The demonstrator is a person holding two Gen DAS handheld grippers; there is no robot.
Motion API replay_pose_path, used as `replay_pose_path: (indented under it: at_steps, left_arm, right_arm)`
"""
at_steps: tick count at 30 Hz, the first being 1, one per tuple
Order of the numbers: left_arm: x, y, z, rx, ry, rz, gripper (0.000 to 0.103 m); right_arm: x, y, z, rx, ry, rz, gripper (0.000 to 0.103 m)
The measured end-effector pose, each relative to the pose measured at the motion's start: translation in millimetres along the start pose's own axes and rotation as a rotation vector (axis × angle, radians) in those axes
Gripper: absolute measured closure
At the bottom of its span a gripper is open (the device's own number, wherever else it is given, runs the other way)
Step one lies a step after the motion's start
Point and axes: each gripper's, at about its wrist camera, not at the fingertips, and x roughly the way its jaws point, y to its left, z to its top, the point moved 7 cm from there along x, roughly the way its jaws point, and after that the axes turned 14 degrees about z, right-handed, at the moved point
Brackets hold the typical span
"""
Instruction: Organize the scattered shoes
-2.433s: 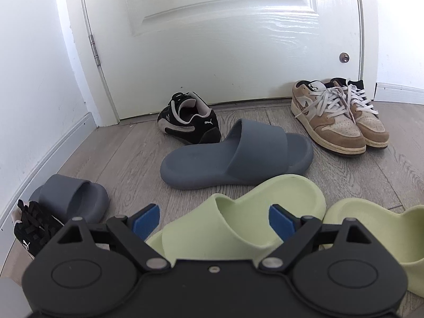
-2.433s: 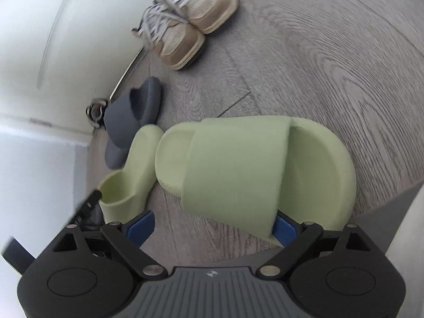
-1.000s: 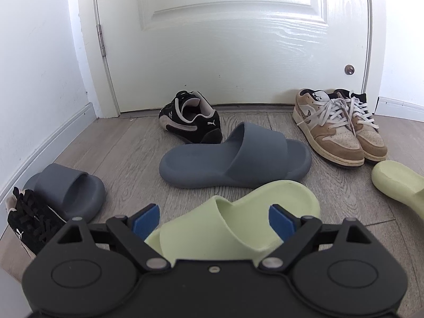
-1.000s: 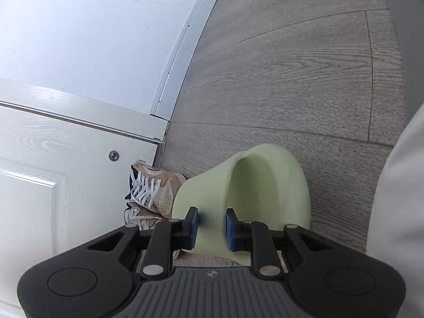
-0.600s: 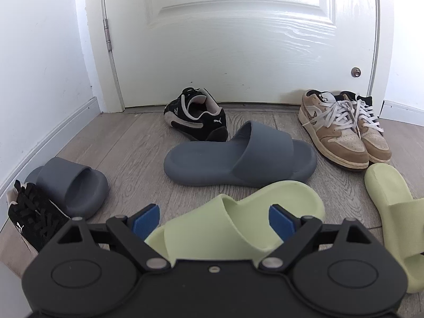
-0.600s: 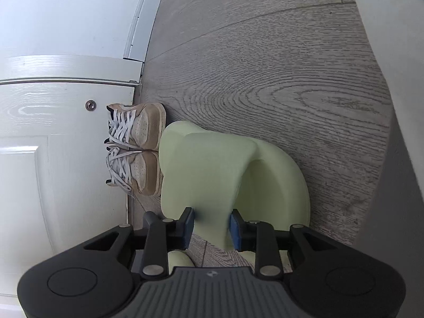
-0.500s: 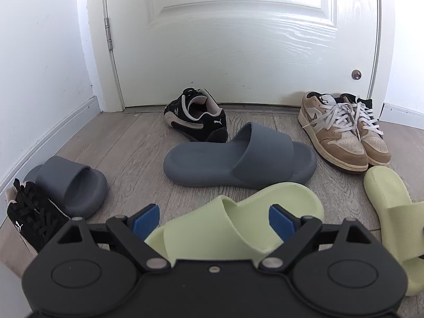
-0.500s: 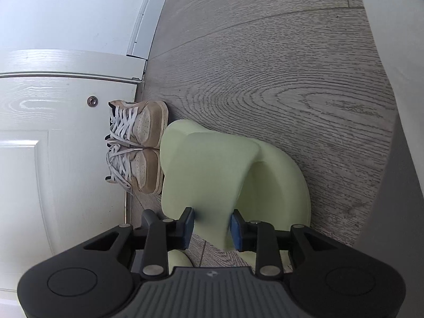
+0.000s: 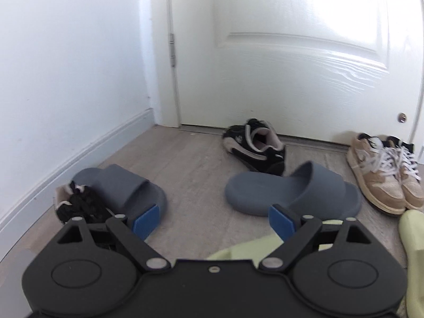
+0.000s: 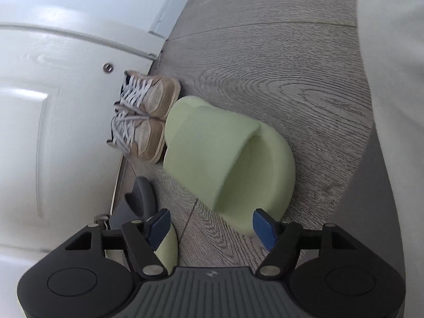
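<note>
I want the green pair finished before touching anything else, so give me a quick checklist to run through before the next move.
1. Right gripper letting go: ok, jaws opening, pads off the placed green slide.
2. Placed green slide flat on the floor beside the tan sneakers: ok.
3. Left gripper free: ok, open, nothing between the pads.
4. Second green slide in place beside its mate: not ok, it lies apart under the left gripper.
5. Its exact position: cannot tell, mostly hidden.

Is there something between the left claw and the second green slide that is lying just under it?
Nothing visible. The left claw hangs open above the green slide, with only bare floor ahead of it.
</note>
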Motion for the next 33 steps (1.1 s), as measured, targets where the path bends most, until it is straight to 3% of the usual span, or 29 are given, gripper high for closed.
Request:
replay_pose_path:
  at_steps: [4,8,13,16,20,24,29,33]
  left_arm:
    - [26,41,1,-0.168,0.109,0.068,0.013]
    - [41,67,-2,-0.397,0.211,-0.061,0.013]
    - [57,87,-10,-0.527,0.289,-0.059,0.013]
    - [62,92,-14,-0.579,0.317,-0.085,0.013]
    - [63,88,-14,-0.577,0.329,-0.097,0.013]
    - [60,81,-10,-0.526,0.296,-0.094,0.013]
    - [62,79,-11,-0.526,0.303,-0.113,0.013]
    - [63,79,-13,-0.524,0.309,-0.116,0.013]
  right_arm:
    - [32,44,-23,-0.382,0.204,0.029,0.026]
    - [63,87,-58,-0.714,0.36,0.077,0.026]
    - [103,129,-98,-0.86,0.418,0.129,0.025]
    - [128,162,-130,-1.0,0.411,0.188,0.015]
    - [150,174,-165,-1.162,0.436,0.194,0.014]
    - [168,168,-187,-1.343,0.43,0.099,0.013]
    - [177,159,-193,-1.412,0.419,0.04,0.013]
    - [176,152,-186,-1.395,0.393,0.015,0.02]
